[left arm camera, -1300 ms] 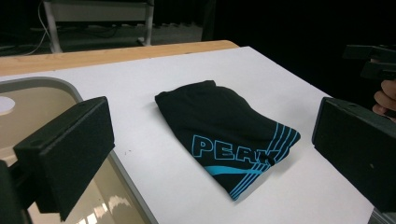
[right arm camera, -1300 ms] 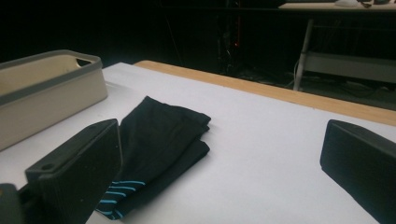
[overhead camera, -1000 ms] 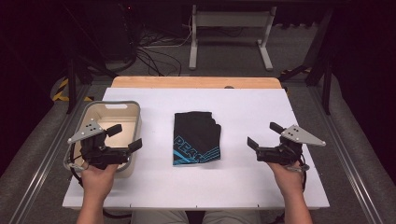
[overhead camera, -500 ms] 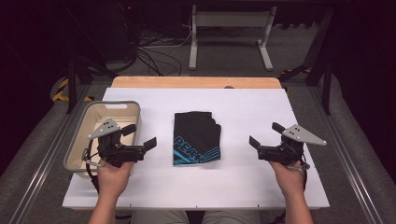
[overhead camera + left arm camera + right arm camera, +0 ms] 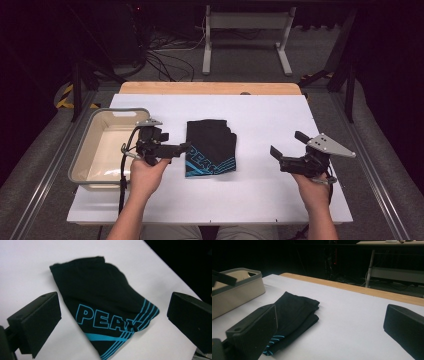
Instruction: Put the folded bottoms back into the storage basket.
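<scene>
A folded black shirt (image 5: 210,147) with blue "PEAK" lettering lies flat in the middle of the white table top (image 5: 260,200). My left gripper (image 5: 175,141) is open just off the shirt's left edge, jaws pointing right toward it. In the left gripper view the shirt (image 5: 100,305) sits between and beyond the wide-apart jaws of that gripper (image 5: 115,305), and nothing is gripped. My right gripper (image 5: 287,144) hovers open to the right of the shirt, well apart from it. The right gripper view shows the shirt (image 5: 292,312) past the left jaw of the empty gripper (image 5: 329,322).
A beige bin (image 5: 82,150) stands at the table's left side, just behind the left hand; its wall (image 5: 237,292) also appears in the right gripper view. A bare wooden strip (image 5: 210,88) runs along the table's far edge. Cables and a metal stand lie on the floor beyond.
My left gripper has moved right, from over the bin to the shirt's left edge. The right gripper has hardly moved. The shirt lies as before.
</scene>
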Action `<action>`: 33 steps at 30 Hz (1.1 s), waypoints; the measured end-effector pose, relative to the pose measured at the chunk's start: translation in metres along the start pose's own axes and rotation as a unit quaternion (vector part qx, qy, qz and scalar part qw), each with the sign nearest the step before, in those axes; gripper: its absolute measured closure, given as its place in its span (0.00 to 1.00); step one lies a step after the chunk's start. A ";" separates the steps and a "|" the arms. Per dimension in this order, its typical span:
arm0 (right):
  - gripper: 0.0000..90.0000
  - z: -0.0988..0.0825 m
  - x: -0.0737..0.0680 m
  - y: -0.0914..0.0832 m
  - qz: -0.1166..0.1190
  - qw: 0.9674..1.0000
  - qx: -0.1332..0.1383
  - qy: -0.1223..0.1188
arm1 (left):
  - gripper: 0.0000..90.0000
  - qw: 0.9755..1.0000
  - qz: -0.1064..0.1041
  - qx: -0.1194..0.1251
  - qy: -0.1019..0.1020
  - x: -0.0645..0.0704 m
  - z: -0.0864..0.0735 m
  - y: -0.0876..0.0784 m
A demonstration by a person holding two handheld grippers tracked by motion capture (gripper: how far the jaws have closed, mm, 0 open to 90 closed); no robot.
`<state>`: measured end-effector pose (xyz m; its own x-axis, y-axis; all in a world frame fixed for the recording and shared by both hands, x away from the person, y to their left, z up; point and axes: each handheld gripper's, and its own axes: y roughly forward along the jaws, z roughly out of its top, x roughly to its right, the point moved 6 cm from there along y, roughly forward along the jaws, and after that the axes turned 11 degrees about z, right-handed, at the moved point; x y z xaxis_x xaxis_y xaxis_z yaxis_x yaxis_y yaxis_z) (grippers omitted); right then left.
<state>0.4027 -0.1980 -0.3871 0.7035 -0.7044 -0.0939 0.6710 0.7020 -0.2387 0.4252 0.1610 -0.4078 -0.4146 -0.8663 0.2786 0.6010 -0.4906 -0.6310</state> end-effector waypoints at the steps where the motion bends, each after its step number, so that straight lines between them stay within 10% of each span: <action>1: 0.00 0.000 0.000 0.000 0.001 1.000 -0.002 -0.003 | 0.00 1.000 0.004 -0.007 -0.001 -0.002 0.000 0.004; 20: 0.00 0.003 -0.004 0.001 0.004 1.000 -0.008 -0.014 | 0.00 0.992 0.038 -0.103 -0.055 -0.018 0.001 0.063; 33: 0.00 0.006 -0.002 -0.004 0.004 1.000 -0.002 -0.010 | 0.01 0.969 0.012 -0.217 -0.113 -0.022 -0.011 0.100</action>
<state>0.3996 -0.1988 -0.3803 0.7129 -0.6971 -0.0758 0.6650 0.7064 -0.2425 0.4871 0.1324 -0.4846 -0.2141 -0.8992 0.3816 0.2428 -0.4274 -0.8708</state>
